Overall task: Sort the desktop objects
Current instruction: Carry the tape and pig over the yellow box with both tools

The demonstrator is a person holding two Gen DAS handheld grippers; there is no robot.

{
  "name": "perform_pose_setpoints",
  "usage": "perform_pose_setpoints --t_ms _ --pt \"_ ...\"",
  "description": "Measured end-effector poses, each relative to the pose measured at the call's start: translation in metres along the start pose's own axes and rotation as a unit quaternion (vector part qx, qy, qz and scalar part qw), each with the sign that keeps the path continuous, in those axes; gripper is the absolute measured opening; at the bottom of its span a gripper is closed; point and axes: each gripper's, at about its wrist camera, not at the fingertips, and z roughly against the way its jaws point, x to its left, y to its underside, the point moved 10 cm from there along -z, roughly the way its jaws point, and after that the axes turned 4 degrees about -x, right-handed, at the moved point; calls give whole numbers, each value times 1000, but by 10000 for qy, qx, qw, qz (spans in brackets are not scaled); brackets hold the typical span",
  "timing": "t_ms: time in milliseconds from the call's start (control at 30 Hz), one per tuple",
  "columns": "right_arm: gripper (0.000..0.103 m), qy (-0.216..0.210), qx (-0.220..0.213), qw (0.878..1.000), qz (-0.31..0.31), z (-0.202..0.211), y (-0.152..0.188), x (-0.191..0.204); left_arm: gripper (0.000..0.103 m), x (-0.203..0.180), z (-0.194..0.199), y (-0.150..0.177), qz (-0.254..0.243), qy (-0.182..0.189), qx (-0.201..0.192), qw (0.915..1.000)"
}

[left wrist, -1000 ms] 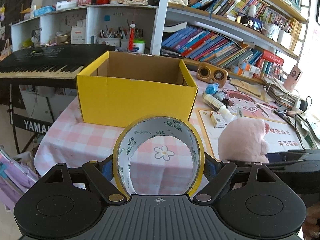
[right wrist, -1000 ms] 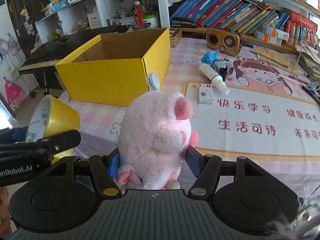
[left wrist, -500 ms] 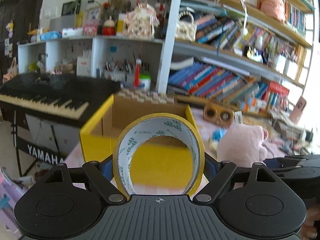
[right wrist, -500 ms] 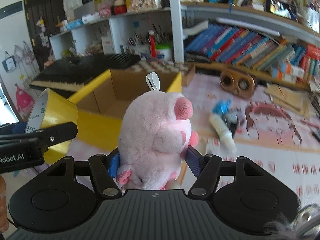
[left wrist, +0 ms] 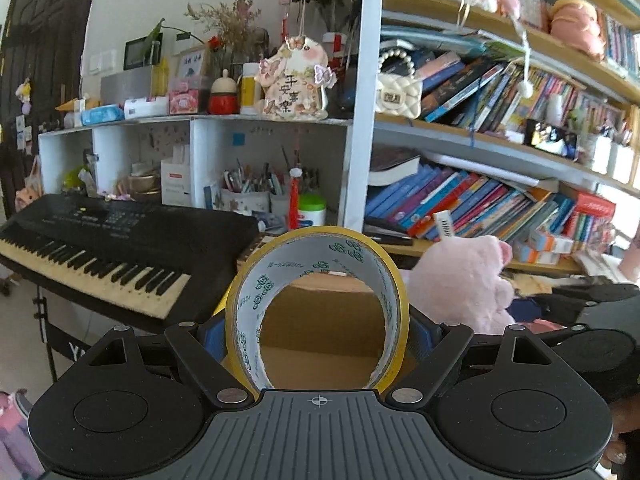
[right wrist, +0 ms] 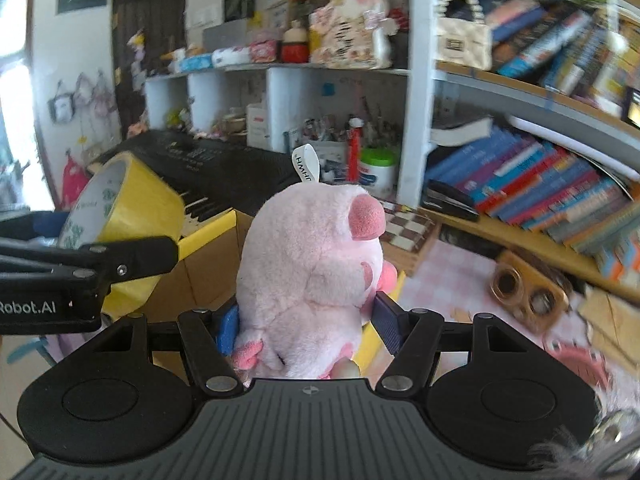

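Gripping a yellow roll of packing tape point(left wrist: 316, 312) with a white inner face printed in green, your left gripper point(left wrist: 316, 332) has its blue pads pressed against the roll's two flat sides, so the hole faces the camera. Through that hole you see the brown inside of the yellow cardboard box point(left wrist: 320, 320), which lies just beyond the roll.

Your right gripper point(right wrist: 306, 320) is clenched on a pink plush pig point(right wrist: 308, 276): rounded body, darker pink snout turned to the right, a white fabric loop tag standing up from its head, small pink feet down by the pads.

From the left wrist view you get the black electronic keyboard point(left wrist: 120, 244) sharp on the left, the white shelf of pens and ornaments behind it, and the pig point(left wrist: 464, 280) from the back on the right. From the right wrist view you get the tape point(right wrist: 128, 216) side-on at the left, held above the box's yellow rim point(right wrist: 208, 228), plus things hidden in the other view: the pink checked tablecloth point(right wrist: 452, 276), a wooden chessboard box point(right wrist: 408, 236) and a small brown wooden radio point(right wrist: 528, 292). That view is blurred towards the right.
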Motion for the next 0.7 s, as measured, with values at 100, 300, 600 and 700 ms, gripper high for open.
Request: perform_pose_setpoints --t_ms 100,300,600,700 --pt "63 -164 196 9993 285 -32 -3 -2 85 5 -27 -2 -90 -114 184 9997" --pt "63 -452 874 9864 1317 -94 12 -3 85 15 -76 11 -195 -308 803 9961" --pt "64 -901 1846 9463 2495 -144 56 -2 85 17 -134 51 255 -157 1852 9822" --pt "65 -1037 2032 9333 2774 -151 66 0 85 18 -144 62 255 -209 2077 9776"
